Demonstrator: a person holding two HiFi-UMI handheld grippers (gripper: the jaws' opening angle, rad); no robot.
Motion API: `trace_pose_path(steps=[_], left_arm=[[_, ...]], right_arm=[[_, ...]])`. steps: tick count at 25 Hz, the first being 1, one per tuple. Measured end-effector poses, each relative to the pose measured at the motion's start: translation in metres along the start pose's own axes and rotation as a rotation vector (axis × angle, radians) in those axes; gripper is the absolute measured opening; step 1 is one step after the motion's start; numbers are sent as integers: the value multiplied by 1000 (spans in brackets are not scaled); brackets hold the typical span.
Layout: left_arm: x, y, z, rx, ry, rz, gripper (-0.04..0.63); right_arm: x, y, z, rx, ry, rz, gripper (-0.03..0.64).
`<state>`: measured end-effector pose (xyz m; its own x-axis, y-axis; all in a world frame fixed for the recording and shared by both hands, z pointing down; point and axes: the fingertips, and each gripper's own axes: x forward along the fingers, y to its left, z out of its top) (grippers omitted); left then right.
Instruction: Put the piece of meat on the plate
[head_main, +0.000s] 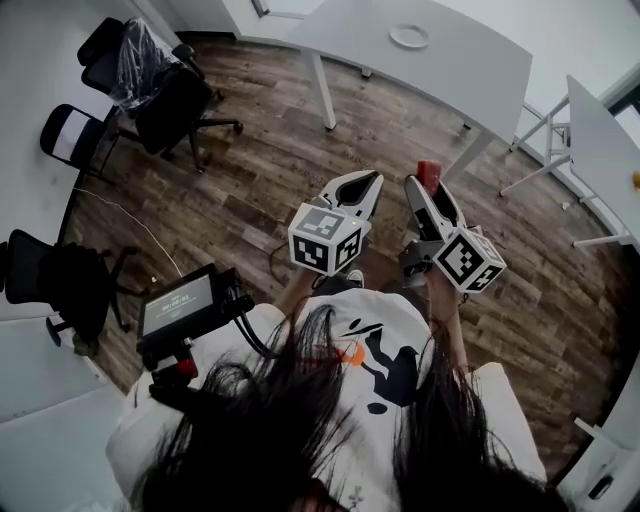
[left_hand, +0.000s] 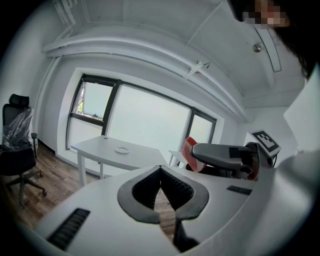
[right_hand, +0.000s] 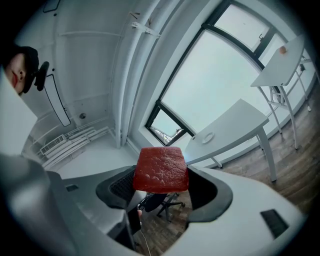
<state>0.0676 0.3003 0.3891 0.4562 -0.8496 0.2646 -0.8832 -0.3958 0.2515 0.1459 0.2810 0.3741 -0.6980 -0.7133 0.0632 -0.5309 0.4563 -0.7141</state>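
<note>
A white worktop (head_main: 440, 72) is seen across the room, the left gripper (left_hand: 160, 170) is held aloft with fingers pressed together, empty, the right gripper (head_main: 425, 188) alongside, the plate (head_main: 408, 36) is set on that worktop, and the piece of meat (right_hand: 161, 169) is clamped in the right fingers, well apart from the plate.

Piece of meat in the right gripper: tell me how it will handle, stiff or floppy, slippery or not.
Probably stiff: the piece of meat stands up from the right gripper without drooping, edges straight. Likely light: a pinch at its lower part holds it. Its pebbled surface should resist slipping.
</note>
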Motion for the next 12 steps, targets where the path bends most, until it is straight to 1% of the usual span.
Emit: trace_pose_path(steps=[6, 12], left_arm=[[14, 19, 3, -26, 9, -12, 6], [41, 39, 6, -39, 26, -15, 5]], right_arm=[[19, -6, -2, 5, 15, -23, 301], [49, -21, 10, 4, 18, -35, 301]])
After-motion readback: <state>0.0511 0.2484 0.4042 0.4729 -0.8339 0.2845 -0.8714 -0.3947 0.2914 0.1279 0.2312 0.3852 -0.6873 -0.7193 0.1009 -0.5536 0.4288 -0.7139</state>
